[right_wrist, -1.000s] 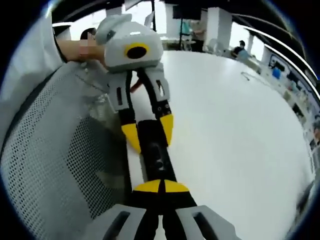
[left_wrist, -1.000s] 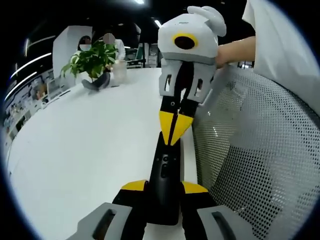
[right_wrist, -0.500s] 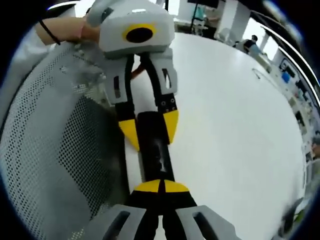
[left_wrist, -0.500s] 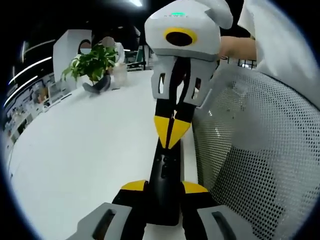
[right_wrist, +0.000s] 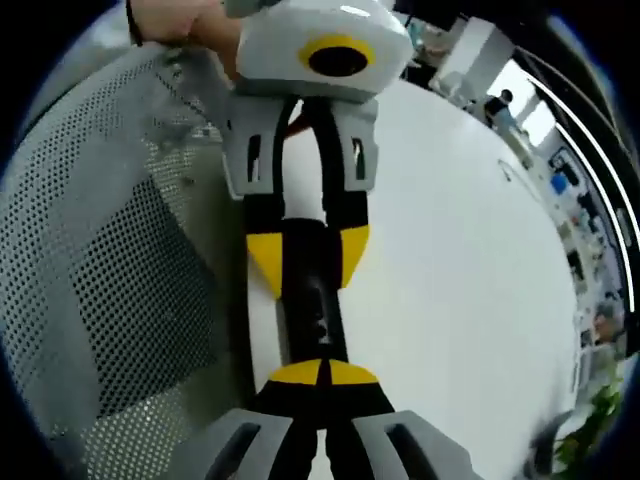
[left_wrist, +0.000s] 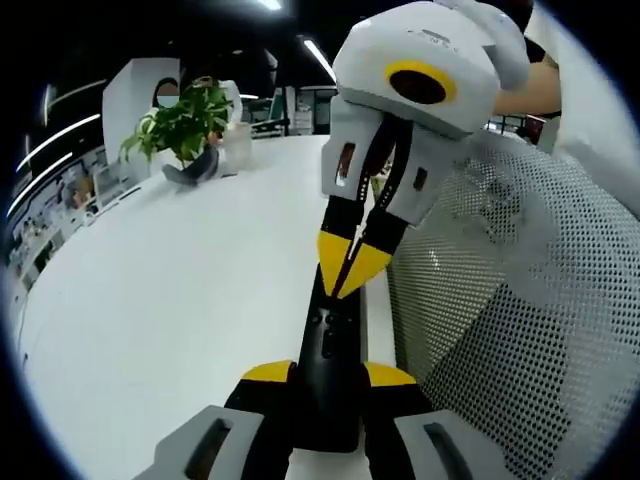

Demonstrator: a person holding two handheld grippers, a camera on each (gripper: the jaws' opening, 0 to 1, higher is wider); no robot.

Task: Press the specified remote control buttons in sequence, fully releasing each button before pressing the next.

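Writing: we read no brand, label or lettering on anything here; the marks on the remote's buttons are too small to make out.
Remote: we see a long black remote (left_wrist: 330, 350) lying on the white worktop (left_wrist: 180, 300), close to its edge, with a few small buttons on its upper face. In the right gripper view the same remote (right_wrist: 312, 305) runs straight up between the two tools.
Left tool: our left tool (left_wrist: 327, 375) is clenched on the near end of the remote, one yellow tip on each side of it. In the right gripper view this left tool (right_wrist: 308, 250) comes in from above, its yellow tips flanking the black body.
Right tool: our right tool (right_wrist: 322, 372) has its yellow tips pressed together, nothing between them, resting on the remote's face. In the left gripper view the right tool (left_wrist: 350, 268) points down, its closed tips touching the remote near the buttons.
Containers: a dark pot (left_wrist: 195, 165) stands far off on the worktop and holds a green plant (left_wrist: 180, 120); a pale cup-like thing just beside it is too blurred to name.
Hidden or cut off: a mesh chair back (left_wrist: 500, 330) stands beside the worktop edge. A hand (right_wrist: 185, 30) behind the left tool is partly cut off. The remote's near end is covered by each view's own tool.
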